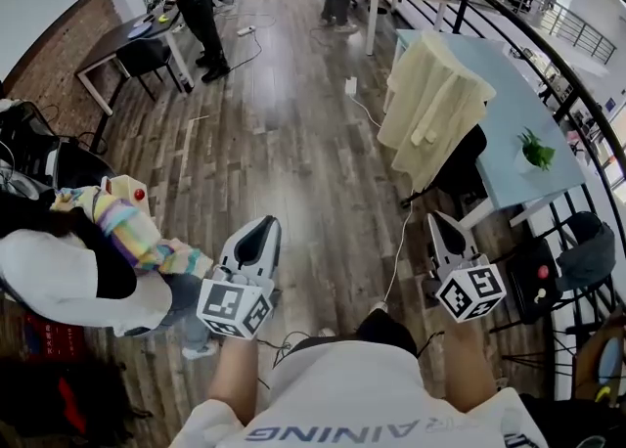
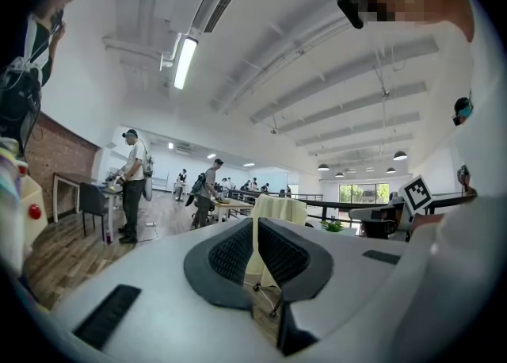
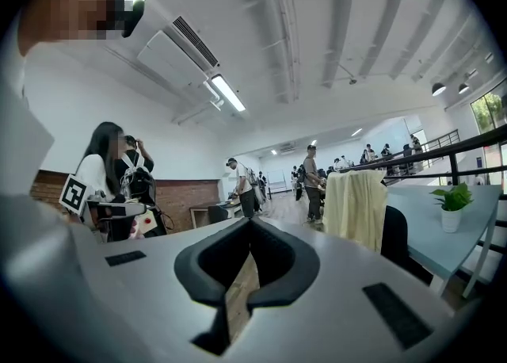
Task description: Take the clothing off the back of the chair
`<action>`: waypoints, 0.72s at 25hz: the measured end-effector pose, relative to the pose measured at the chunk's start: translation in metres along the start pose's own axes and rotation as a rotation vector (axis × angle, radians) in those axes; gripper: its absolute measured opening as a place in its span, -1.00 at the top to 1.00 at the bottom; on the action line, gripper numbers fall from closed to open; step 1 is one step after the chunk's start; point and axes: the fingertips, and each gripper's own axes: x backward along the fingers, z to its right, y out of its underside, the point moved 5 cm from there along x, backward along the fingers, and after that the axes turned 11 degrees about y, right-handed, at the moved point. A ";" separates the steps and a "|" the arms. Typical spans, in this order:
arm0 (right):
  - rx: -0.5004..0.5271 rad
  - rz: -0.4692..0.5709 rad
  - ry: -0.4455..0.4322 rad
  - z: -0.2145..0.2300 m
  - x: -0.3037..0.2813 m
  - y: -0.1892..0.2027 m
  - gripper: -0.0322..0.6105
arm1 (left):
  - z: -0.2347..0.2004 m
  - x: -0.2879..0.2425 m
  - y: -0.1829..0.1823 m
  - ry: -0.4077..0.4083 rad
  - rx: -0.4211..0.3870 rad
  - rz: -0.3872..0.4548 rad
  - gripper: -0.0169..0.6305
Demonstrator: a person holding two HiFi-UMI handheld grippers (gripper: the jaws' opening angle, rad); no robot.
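A pale yellow garment (image 1: 433,104) hangs over the back of a black chair (image 1: 462,160) beside a light blue table (image 1: 499,113). It is well ahead of both grippers. It also shows far off as the garment (image 2: 277,209) in the left gripper view and the garment (image 3: 355,207) in the right gripper view. My left gripper (image 1: 264,228) is shut and empty, held level near my body. My right gripper (image 1: 437,221) is shut with nothing in it, pointing toward the chair.
A small potted plant (image 1: 535,153) stands on the blue table. A black railing (image 1: 548,55) runs along the right. A person in white (image 1: 68,275) sits close at my left with a striped cloth (image 1: 132,231). Other people (image 1: 201,6) stand at desks farther back. A white cable (image 1: 396,260) lies on the wood floor.
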 end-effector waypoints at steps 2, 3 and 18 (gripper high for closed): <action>0.004 -0.006 -0.006 -0.002 -0.006 -0.002 0.83 | -0.005 -0.001 0.000 -0.004 0.010 -0.003 0.80; 0.004 -0.009 -0.008 -0.002 -0.010 -0.002 0.83 | -0.007 -0.002 0.001 -0.004 0.015 -0.005 0.80; -0.020 -0.034 -0.097 0.017 -0.164 -0.003 0.83 | -0.102 -0.075 0.002 -0.115 0.025 -0.029 0.80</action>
